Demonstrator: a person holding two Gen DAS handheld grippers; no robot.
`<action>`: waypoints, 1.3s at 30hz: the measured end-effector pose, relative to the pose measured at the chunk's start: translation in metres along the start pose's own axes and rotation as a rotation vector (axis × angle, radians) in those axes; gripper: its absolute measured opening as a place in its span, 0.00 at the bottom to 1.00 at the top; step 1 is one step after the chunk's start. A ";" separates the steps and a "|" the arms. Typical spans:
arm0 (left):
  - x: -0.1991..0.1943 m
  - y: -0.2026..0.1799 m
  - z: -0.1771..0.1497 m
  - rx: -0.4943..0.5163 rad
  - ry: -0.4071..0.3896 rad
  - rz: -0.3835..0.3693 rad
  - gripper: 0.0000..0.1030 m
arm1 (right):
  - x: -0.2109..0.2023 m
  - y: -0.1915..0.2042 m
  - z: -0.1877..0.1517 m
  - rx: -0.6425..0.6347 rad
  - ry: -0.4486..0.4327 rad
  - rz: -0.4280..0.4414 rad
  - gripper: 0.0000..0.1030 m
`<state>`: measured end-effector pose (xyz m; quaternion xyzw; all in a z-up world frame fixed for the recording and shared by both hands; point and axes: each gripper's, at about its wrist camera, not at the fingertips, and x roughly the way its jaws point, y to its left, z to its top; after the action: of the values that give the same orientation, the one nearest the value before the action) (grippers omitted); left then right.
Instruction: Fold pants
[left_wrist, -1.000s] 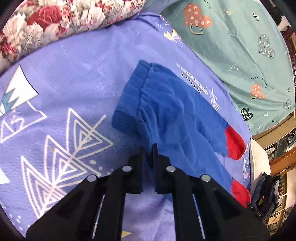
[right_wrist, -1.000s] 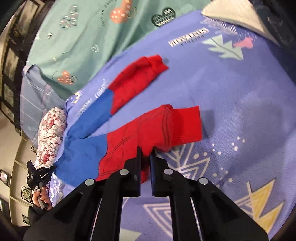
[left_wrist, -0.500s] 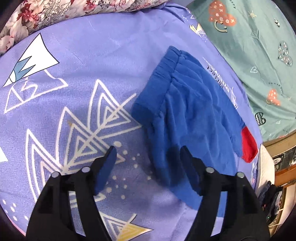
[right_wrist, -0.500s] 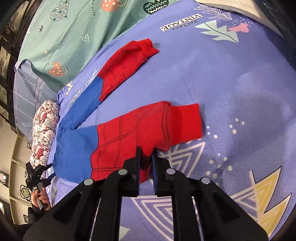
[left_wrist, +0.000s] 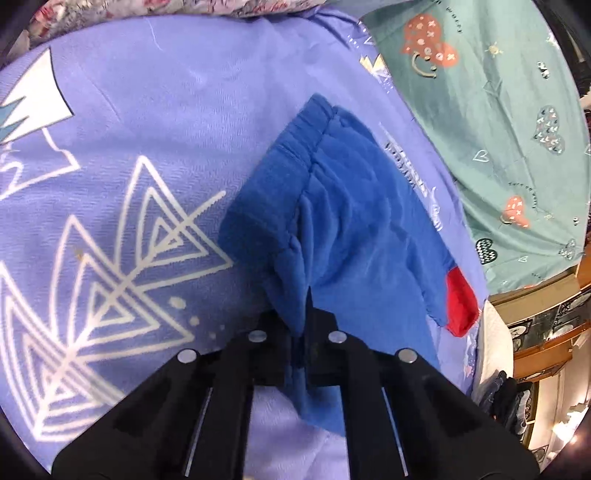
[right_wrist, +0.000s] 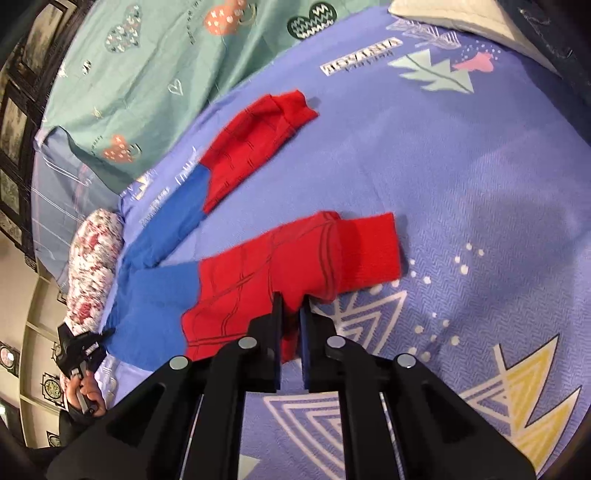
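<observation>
On the purple bedsheet (left_wrist: 155, 110), the left gripper (left_wrist: 306, 306) has just snapped closed, pinching the pants (left_wrist: 362, 229) at the blue waist; the right gripper (right_wrist: 290, 306) pinches a red leg.

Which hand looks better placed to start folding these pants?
Probably neither alone. The left gripper is shut on the blue waist end of the pants; the right gripper pinches the near red leg. If one leads, the right could carry that leg onto the far one.
</observation>
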<state>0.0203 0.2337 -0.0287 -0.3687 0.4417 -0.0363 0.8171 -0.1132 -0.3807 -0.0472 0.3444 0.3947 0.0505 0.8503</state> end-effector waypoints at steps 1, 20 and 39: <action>-0.009 -0.002 -0.001 0.009 -0.005 -0.007 0.03 | -0.004 0.002 0.001 0.005 -0.002 0.012 0.07; -0.059 -0.022 -0.016 0.265 -0.072 0.195 0.76 | -0.043 0.030 0.006 -0.197 -0.088 -0.322 0.43; -0.008 -0.069 0.062 0.521 0.004 0.202 0.93 | 0.041 0.129 0.043 -0.442 0.118 -0.082 0.49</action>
<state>0.0797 0.2219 0.0418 -0.1003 0.4536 -0.0675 0.8830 -0.0311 -0.2924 0.0268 0.1301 0.4368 0.1213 0.8818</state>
